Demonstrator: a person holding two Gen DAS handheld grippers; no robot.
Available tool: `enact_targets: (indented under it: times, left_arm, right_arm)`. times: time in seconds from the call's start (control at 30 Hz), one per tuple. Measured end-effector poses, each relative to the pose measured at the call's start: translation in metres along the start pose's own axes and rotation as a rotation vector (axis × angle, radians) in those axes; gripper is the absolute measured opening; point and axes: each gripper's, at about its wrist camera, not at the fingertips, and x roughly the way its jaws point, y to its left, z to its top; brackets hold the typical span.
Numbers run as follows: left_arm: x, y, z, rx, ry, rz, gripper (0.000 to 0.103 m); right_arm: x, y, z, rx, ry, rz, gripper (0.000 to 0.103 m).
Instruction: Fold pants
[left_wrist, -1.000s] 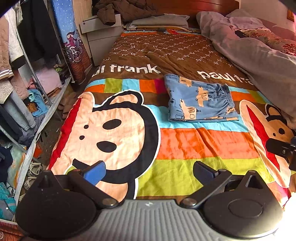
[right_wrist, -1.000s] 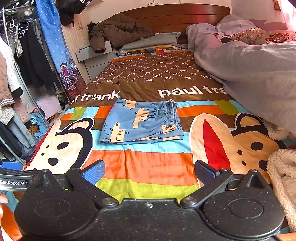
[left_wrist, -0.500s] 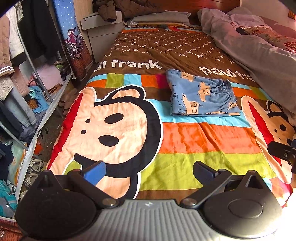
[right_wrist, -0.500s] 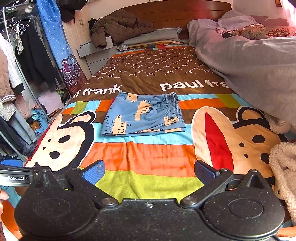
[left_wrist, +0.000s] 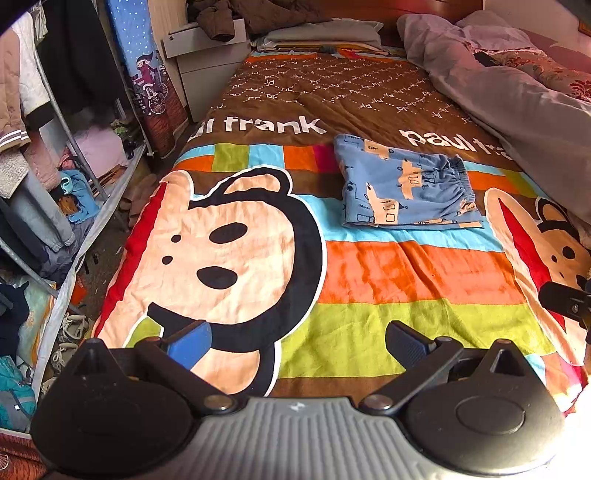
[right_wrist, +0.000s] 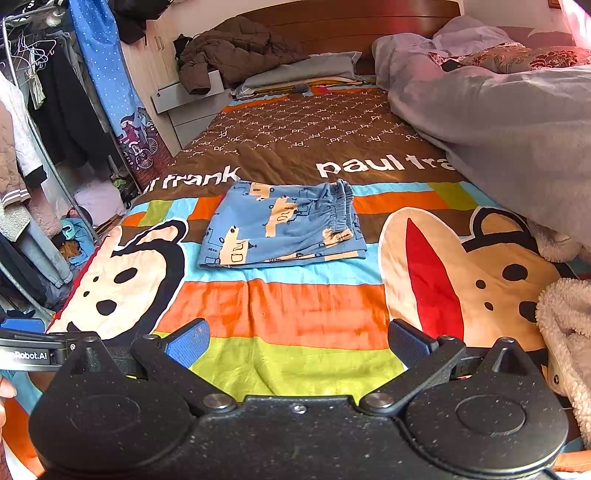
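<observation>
Well ahead of our left gripper (left_wrist: 297, 341) and right gripper (right_wrist: 297, 338), the folded blue cartoon-print cotton pants (right_wrist: 282, 227) lie flat on the colourful fleece blanket (right_wrist: 295, 314). We hold both released, jaws wide, grasping nothing.

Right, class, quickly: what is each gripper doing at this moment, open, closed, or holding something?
Left gripper: open, holding nothing, apart from the folded pants.
Right gripper: open, holding nothing, also short of the pants.

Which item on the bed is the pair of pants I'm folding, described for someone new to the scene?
Start at the cartoon bedspread covering the bed. Find its white "paul frank" lettering; just below it lie the pants, a folded blue rectangle. They alone carry a small beige vehicle print and a gathered elastic waistband.
</observation>
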Motion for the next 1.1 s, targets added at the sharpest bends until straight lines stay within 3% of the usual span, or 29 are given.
enact_targets:
  times: [0.83, 1.1]
  left_arm:
    - [0.016, -0.016, 0.000, 0.023, 0.077, 0.016, 0.103]
    - [0.024, -0.027, 0.006, 0.035, 0.070, 0.037, 0.103]
  right_arm:
    - [0.013, -0.011, -0.006, 0.022, 0.034, 0.021, 0.102]
    - [0.020, -0.023, -0.006, 0.035, 0.060, 0.027, 0.102]
